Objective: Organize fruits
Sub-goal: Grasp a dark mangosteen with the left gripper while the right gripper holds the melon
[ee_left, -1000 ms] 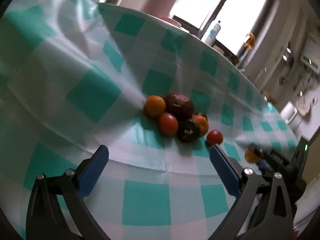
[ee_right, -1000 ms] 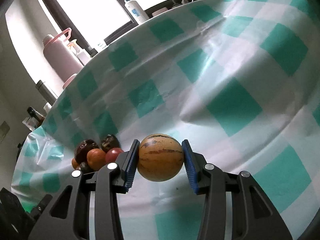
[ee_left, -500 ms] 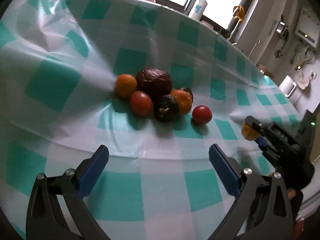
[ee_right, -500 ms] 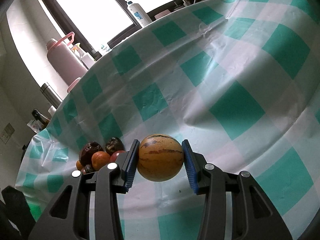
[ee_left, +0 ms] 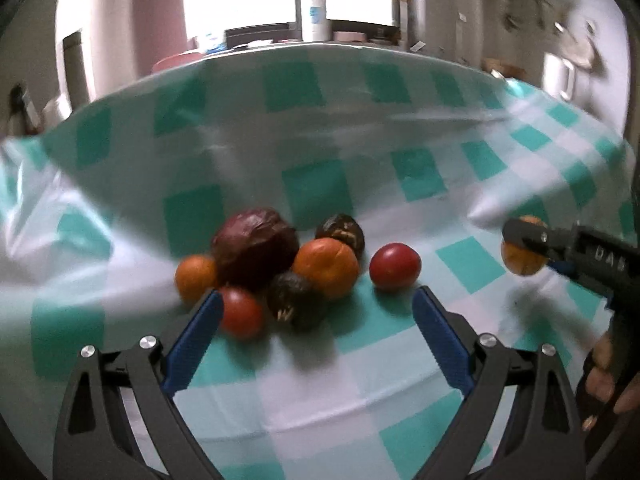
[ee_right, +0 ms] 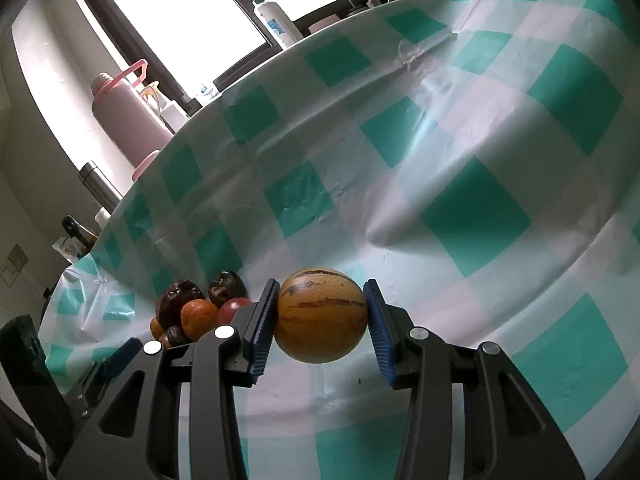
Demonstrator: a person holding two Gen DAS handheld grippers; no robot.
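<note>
A pile of fruit (ee_left: 288, 268) lies on the green-checked tablecloth (ee_left: 360, 364): a dark purple wrinkled fruit (ee_left: 256, 250), two oranges, two dark brown fruits and two red tomatoes. My left gripper (ee_left: 316, 308) hovers just in front of the pile; its jaws are closing, wide apart, pressing on nothing. A red tomato (ee_left: 242, 312) sits by its left fingertip. My right gripper (ee_right: 322, 314) is shut on a yellow striped melon-like fruit (ee_right: 320, 314), held above the cloth to the right of the pile (ee_right: 200, 308). That right gripper (ee_left: 524, 252) and its fruit also show in the left wrist view.
Behind the table's far edge stand a pink flask (ee_right: 124, 120), a steel bottle (ee_right: 98, 184) and a white plastic bottle (ee_right: 276, 20) below a bright window. The cloth (ee_right: 480, 216) is creased. A hand (ee_left: 604, 376) holds the right gripper's handle.
My left gripper has rolled level and come closer to the fruit pile, its jaws narrowing a little. The right gripper has stayed still with the striped fruit.
</note>
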